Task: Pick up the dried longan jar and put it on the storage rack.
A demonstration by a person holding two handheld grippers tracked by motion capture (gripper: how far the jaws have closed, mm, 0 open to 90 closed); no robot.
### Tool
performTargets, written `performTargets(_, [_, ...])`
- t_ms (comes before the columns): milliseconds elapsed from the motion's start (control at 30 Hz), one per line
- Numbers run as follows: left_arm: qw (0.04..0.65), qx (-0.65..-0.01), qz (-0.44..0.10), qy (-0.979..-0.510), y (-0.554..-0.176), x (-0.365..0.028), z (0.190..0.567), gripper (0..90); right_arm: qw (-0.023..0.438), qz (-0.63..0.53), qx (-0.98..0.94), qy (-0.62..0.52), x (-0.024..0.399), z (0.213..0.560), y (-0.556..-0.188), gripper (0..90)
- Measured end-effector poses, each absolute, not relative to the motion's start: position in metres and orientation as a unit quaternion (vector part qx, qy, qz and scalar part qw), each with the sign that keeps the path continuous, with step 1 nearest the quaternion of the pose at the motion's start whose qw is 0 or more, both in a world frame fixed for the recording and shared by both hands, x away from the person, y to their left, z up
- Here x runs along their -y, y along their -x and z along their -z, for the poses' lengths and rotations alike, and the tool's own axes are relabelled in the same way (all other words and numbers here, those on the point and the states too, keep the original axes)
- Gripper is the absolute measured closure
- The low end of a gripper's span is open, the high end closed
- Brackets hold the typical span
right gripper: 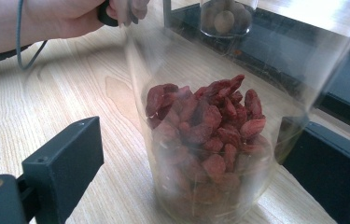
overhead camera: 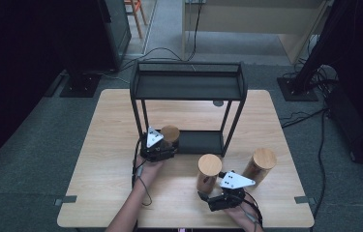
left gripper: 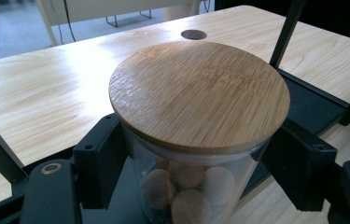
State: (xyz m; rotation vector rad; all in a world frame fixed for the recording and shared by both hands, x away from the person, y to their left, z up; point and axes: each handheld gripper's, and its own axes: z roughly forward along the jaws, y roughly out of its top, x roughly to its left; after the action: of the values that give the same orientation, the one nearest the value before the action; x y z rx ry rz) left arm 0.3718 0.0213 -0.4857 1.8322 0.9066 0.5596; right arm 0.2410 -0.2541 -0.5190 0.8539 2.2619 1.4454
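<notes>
Two glass jars are being handled beside the black shelf rack [overhead camera: 187,87]. Left gripper [overhead camera: 162,145] is clamping the ball-filled jar [left gripper: 196,140] over the rack's lower tray; it risks clipping a post. Right gripper [right gripper: 186,163] is straddling the berry jar [right gripper: 210,135], apparently unclenched, risking a tip.

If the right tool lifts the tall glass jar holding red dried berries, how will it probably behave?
The tall clear glass jar of red dried berries is probably slippery, since its walls look smooth, and fragile if dropped. It seems less than half full, so likely light. Being tall and narrow with a wooden lid, it may tip if pushed high up.
</notes>
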Motion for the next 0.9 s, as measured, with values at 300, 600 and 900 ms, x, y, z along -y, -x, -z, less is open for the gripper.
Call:
performTargets(300, [0.489, -0.376, -0.233, -0.752, -0.376, -0.020, 0.488, 26.2, 0.162, -0.506, -0.792, -0.299, 0.254, 0.519, -0.241, 6.1])
performTargets(600, [0.487, -0.377, -0.239, -0.751, -0.381, -0.018, 0.488, 26.2, 0.161, -0.507, -0.792, -0.299, 0.254, 0.519, -0.241, 6.1])
performTargets(900, [0.487, -0.378, -0.240, -0.750, -0.386, -0.015, 0.489, 26.2, 0.161, -0.507, -0.792, -0.300, 0.254, 0.519, -0.241, 6.1])
